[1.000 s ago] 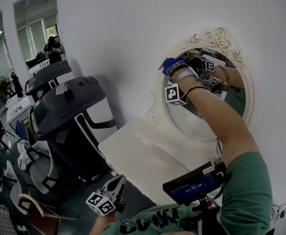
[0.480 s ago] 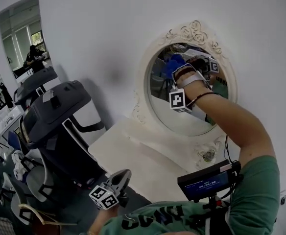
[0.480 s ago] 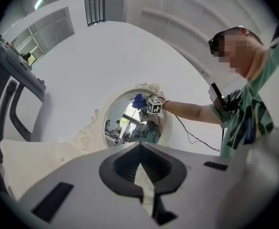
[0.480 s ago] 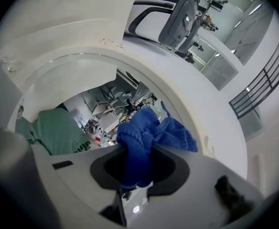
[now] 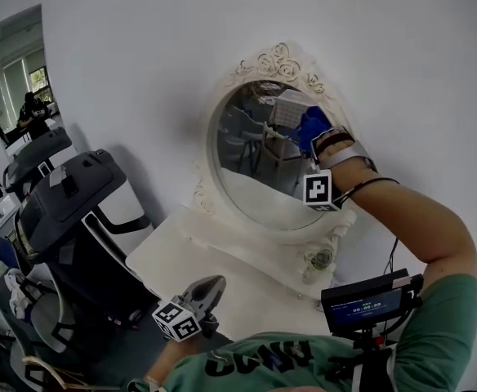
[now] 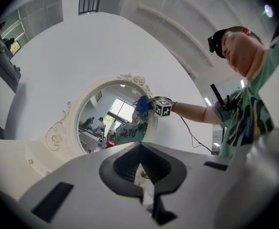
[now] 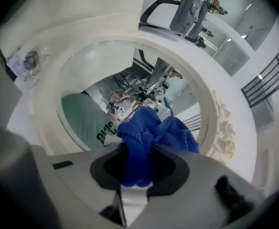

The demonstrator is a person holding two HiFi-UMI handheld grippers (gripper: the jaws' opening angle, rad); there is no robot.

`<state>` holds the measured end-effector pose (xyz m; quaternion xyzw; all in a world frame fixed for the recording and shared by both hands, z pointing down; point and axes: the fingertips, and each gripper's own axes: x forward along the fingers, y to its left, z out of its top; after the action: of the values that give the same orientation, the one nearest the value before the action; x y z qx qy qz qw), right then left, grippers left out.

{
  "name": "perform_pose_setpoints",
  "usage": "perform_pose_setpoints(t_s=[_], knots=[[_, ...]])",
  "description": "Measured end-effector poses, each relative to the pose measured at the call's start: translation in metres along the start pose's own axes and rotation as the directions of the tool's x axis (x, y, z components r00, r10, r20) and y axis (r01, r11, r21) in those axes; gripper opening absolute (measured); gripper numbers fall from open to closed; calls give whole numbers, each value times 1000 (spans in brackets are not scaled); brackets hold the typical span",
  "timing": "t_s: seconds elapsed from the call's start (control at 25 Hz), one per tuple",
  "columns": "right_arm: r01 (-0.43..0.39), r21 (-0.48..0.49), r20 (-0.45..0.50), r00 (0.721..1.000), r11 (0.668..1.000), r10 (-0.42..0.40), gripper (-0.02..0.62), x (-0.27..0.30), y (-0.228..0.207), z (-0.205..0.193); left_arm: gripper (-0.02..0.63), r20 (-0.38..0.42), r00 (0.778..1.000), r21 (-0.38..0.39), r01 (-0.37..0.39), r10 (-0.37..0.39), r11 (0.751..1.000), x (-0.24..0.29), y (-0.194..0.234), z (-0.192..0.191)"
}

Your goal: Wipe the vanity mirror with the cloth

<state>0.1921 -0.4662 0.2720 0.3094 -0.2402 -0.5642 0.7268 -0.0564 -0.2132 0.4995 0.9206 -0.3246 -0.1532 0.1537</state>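
Note:
The oval vanity mirror (image 5: 251, 166) in its ornate white frame (image 5: 275, 60) stands on a white table against the wall. My right gripper (image 5: 318, 140) is shut on a bunched blue cloth (image 5: 310, 127), which rests against the right part of the glass. In the right gripper view the blue cloth (image 7: 146, 137) fills the jaws of the right gripper (image 7: 139, 154), with the mirror (image 7: 106, 75) just beyond. My left gripper (image 5: 208, 287) hangs low over the table's front edge, shut and empty. The left gripper view shows the left gripper (image 6: 142, 163), the mirror (image 6: 106, 123) and the cloth (image 6: 143, 104).
The white table top (image 5: 222, 272) extends in front of the mirror. A small round-topped item (image 5: 320, 260) sits at the mirror's base on the right. Dark grey chairs (image 5: 67, 202) stand left of the table. A device with a screen (image 5: 367, 305) hangs at the person's chest.
My right gripper has carried the cloth across the glass from the mirror's upper left to its right side. The left gripper stays low and shut.

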Motion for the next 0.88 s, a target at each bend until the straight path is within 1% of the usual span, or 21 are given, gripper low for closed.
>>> perform_pose_setpoints(t_s=[0.2, 0.32, 0.4, 0.44, 0.52, 0.6, 0.68, 0.76, 0.8, 0.88], knots=[[-37, 0, -13, 999, 999, 37, 87, -4, 12, -12, 6, 5, 1000, -7, 1, 0, 1000, 4, -6, -1], [-56, 5, -24, 998, 998, 56, 87, -4, 11, -12, 6, 13, 1000, -3, -26, 26, 1000, -5, -2, -1], [-46, 15, -4, 999, 999, 46, 87, -5, 4, -2, 6, 20, 999, -6, -48, 48, 999, -14, 3, -1], [-27, 21, 23, 999, 999, 26, 87, -7, -2, 9, 6, 25, 998, -13, -61, 62, 998, -20, 6, -1], [45, 23, 103, 994, 999, -48, 87, -8, -21, 44, 6, 32, 995, -33, -89, 91, 995, -32, 13, -2], [132, 20, 188, 973, 991, -134, 87, -7, -46, 88, 6, 34, 993, -46, -113, 114, 993, -43, 18, -4], [198, 25, 255, 947, 980, -198, 87, -3, -74, 132, 6, 30, 990, -46, -133, 135, 990, -56, 22, -5], [240, 33, 288, 927, 970, -239, 87, 5, -102, 171, 6, 31, 985, -44, -166, 167, 985, -73, 29, -4], [251, 33, 291, 924, 967, -249, 87, 11, -115, 187, 6, 34, 982, -43, -187, 188, 981, -83, 33, -3], [257, 29, 282, 925, 966, -255, 87, 27, -137, 212, 6, 41, 971, -44, -233, 235, 971, -104, 42, 0]])
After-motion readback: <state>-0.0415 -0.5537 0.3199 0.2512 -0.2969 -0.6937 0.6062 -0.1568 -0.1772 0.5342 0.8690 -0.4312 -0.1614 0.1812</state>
